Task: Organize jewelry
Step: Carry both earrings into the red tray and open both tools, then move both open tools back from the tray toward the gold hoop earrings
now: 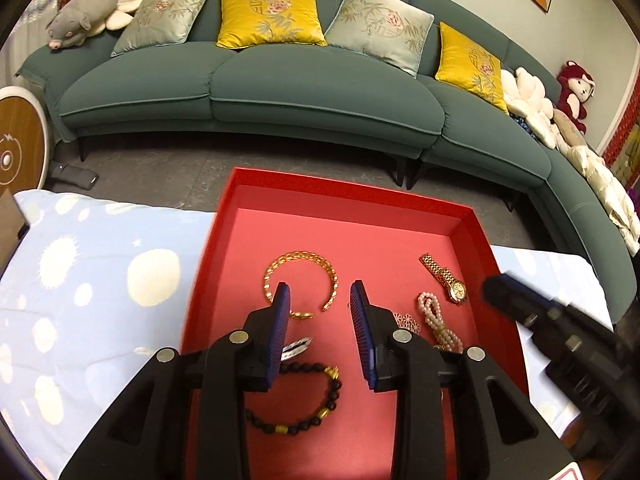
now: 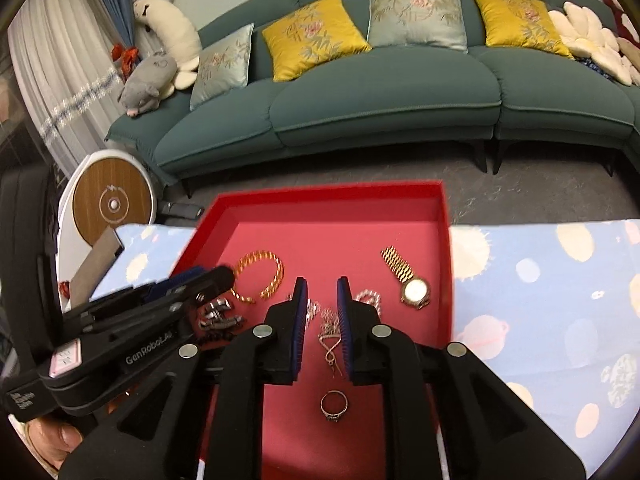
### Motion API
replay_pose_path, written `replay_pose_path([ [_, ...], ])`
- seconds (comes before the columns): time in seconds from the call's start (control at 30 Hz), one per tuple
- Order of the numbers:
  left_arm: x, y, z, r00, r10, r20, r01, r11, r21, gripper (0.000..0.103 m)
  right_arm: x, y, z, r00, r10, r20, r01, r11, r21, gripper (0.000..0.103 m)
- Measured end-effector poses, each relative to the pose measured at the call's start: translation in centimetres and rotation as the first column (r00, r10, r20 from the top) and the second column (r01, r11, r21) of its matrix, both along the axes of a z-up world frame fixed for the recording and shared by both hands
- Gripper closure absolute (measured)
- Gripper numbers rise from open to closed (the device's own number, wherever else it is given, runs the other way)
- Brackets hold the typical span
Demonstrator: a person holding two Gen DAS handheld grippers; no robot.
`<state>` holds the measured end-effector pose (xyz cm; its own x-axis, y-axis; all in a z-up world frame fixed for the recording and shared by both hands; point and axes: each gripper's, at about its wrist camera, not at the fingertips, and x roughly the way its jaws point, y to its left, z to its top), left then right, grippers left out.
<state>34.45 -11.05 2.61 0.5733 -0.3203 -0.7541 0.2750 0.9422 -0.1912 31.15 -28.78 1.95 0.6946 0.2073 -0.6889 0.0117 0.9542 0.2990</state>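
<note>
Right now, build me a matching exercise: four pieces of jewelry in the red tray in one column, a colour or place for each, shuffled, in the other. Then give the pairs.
Column one:
1. open cuff bangle
2. bead bracelet
3. wristwatch
4. ring

Column two:
A. black beads with a few gold ones
B. nearest the camera, below the right gripper fingertips
C. gold, ahead of the left gripper
D. gold link band, by the right wall of the red tray

Pairs: 1-C, 2-A, 3-D, 4-B

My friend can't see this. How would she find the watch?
Look in the red tray on the spotty blue cloth. The gold watch lies near its right wall, beside the pearls. Only it has a round white face.
</note>
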Motion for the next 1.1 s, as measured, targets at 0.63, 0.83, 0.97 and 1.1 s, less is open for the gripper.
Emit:
replay_pose_path([
  [0.63,-13.3,4.6,5.1,0.998,-0.025,0.049,0.021,0.996,0.082,0.067,-13.5,2.2,8.8,0.996,-0.013,0.094,0.016,0.999,-0.03,0.071],
  [0.83,-17.3,7.0,3.1,1.0,-0.007,-0.003,0.007,0.997,0.081,0.062,-17.4,3.8,7.2,0.997,-0.021,0.07,0.023,0.999,-0.025,0.067],
  [0.97,-19.2,8.7,1.4,0.999,0.023,-0.049,-0.02,0.998,0.064,0.062,-19.3,5.5,5.6,0.999,-0.006,0.047,0.009,0.998,-0.066,0.063],
  [1.1,-20.8,9.8,-0.2,0.997,0.042,-0.069,-0.036,0.996,0.084,0.062,-20.4,7.3,2.9,1.0,0.021,-0.005,-0.021,0.996,-0.084,0.054],
])
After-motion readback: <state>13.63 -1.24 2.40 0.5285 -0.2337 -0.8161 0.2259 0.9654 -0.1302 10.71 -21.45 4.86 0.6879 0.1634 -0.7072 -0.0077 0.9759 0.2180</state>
